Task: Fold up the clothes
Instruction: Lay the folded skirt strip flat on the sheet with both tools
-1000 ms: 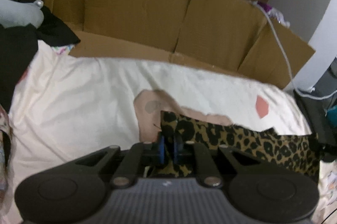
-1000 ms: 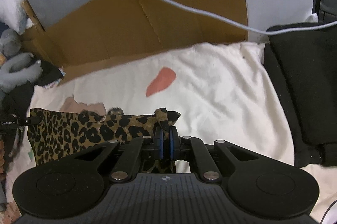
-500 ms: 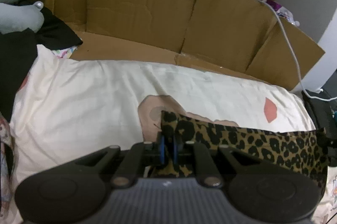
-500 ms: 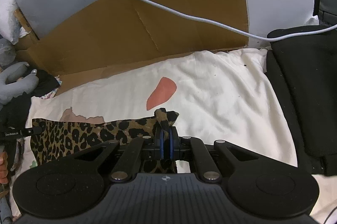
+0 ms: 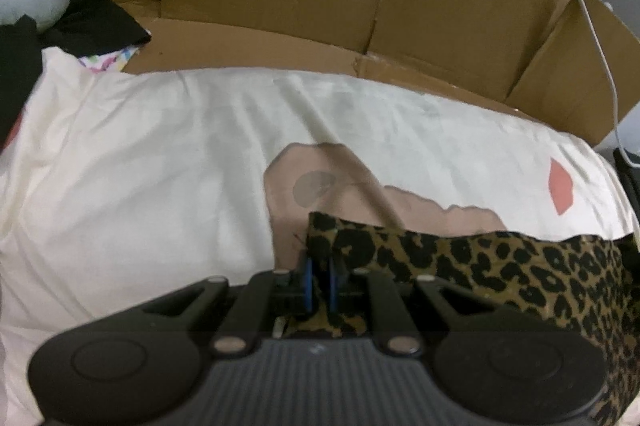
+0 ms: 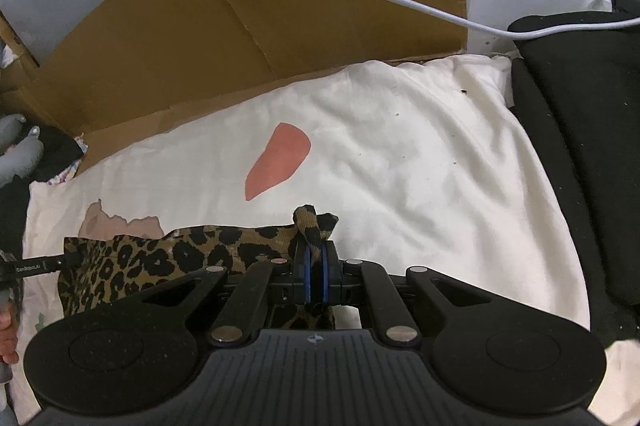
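leopard-print garment (image 5: 500,266) hung stretched above the cream bedsheet (image 5: 140,165), one top corner in each gripper. left gripper (image 5: 319,280) and right gripper (image 6: 314,276) each had jaws clamped on cloth, likely keeping the edge taut so it could be laid flat or doubled over.
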Available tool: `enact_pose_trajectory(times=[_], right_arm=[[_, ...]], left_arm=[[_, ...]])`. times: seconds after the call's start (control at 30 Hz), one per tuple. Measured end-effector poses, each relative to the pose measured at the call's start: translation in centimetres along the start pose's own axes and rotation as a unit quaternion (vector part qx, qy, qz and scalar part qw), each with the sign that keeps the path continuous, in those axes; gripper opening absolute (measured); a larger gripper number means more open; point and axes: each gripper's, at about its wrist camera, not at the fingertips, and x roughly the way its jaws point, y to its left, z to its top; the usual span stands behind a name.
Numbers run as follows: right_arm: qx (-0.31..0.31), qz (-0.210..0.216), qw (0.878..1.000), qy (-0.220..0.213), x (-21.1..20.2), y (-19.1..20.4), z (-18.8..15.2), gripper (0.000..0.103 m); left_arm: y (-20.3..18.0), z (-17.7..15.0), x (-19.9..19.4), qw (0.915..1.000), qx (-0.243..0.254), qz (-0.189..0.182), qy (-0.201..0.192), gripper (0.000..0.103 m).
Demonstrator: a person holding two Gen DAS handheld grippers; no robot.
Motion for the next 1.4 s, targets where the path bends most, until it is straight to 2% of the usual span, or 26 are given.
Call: enact_pose_trajectory(times=[0.17, 0.27, 0.33, 0.43, 0.5, 0.63, 0.8, 0.87, 1.2, 1.4], right_arm=[[-0.004, -0.008, 1.0, 0.017, 1.7, -0.2, 0.1, 0.004], [0.0, -0.025, 0.999, 0.026, 2.4, -0.9, 0.4, 0.007], [0.023, -0.02, 0.999, 0.02, 1.6, -1.6, 0.7, 0.011], [0.015, -0.013, 1.0, -0.005, -0.2, -1.7, 0.9, 0.011], [0.004, 0.002, 1.0, -0.02, -1.3, -1.4, 0.9, 0.011], [-0.022, 0.032, 0.999, -0.024, -2.1, 1.1, -0.1, 0.011], [-0.065, 0.07, 0.995, -0.017, -2.0, 4.7, -1.0, 0.011], [-0.081, 0.076, 0.994, -0.014, -1.8, 5.9, -1.4, 0.011], [-0.123, 0.065, 0.99, -0.013, -0.1, 9.0, -2.8, 0.011], [-0.142, 0.055, 0.988, -0.012, 1.2, 10.4, -3.4, 0.011]], left_arm=[[0.0, -0.1, -0.1, 0.9998, 0.004, 0.018, -0.005, 0.009], [0.1, -0.3, -0.8, 0.9998, 0.008, 0.018, -0.006, 0.013], [0.1, -0.4, -1.8, 0.9994, 0.022, 0.024, -0.014, 0.014], [-0.3, -0.2, -3.4, 0.999, 0.029, 0.023, -0.026, 0.013], [-0.9, 0.1, -4.4, 0.9992, 0.023, 0.01, -0.031, 0.013], [-3.2, 0.0, -5.4, 0.9989, 0.016, -0.027, -0.036, 0.013], [-7.6, -1.7, -5.3, 0.9954, 0.063, -0.067, -0.026, 0.013], [-8.5, -2.4, -5.1, 0.9944, 0.066, -0.08, -0.02, 0.013], [-11.8, -3.7, -4.7, 0.9894, 0.099, -0.104, -0.017, 0.014], [-12.3, -4.6, -2.7, 0.9892, 0.111, -0.096, -0.003, 0.014]])
